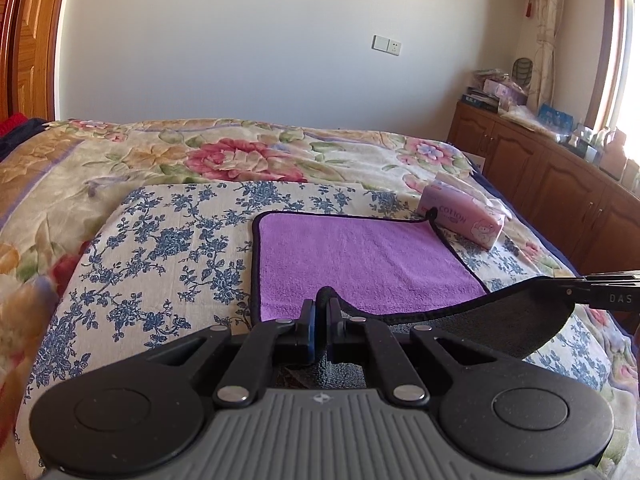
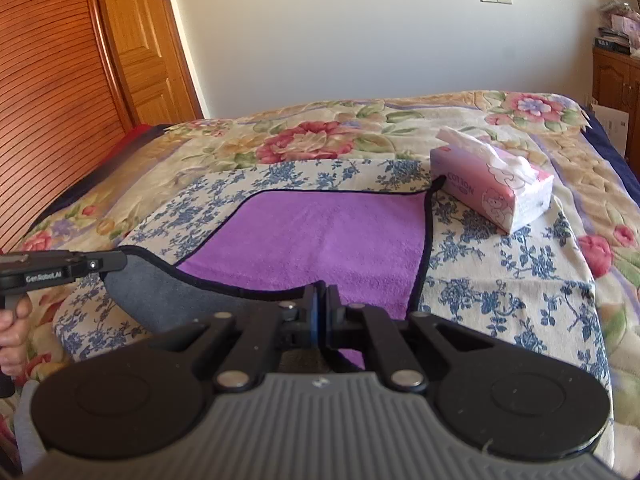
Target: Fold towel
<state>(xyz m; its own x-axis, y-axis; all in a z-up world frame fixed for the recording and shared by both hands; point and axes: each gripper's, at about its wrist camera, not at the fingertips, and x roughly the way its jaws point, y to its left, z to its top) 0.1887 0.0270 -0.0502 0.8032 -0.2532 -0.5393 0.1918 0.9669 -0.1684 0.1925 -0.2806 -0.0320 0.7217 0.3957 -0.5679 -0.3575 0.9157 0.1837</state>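
Note:
A purple towel (image 1: 352,256) with a black hem and a grey underside lies on a blue-flowered cloth (image 1: 168,248) on the bed; it also shows in the right wrist view (image 2: 320,236). My left gripper (image 1: 321,304) is shut on the towel's near left corner, lifted off the cloth. My right gripper (image 2: 322,300) is shut on the near right corner. The near edge hangs between them, grey underside (image 1: 500,324) showing. Each gripper shows from the side in the other view: the right one (image 1: 576,292) and the left one (image 2: 116,260).
A pink tissue pack (image 1: 464,216) lies just past the towel's far right corner, also in the right wrist view (image 2: 492,184). The flowered bedspread (image 1: 240,152) covers the bed. Wooden cabinets (image 1: 560,176) stand on the right, a wooden door (image 2: 80,80) on the left.

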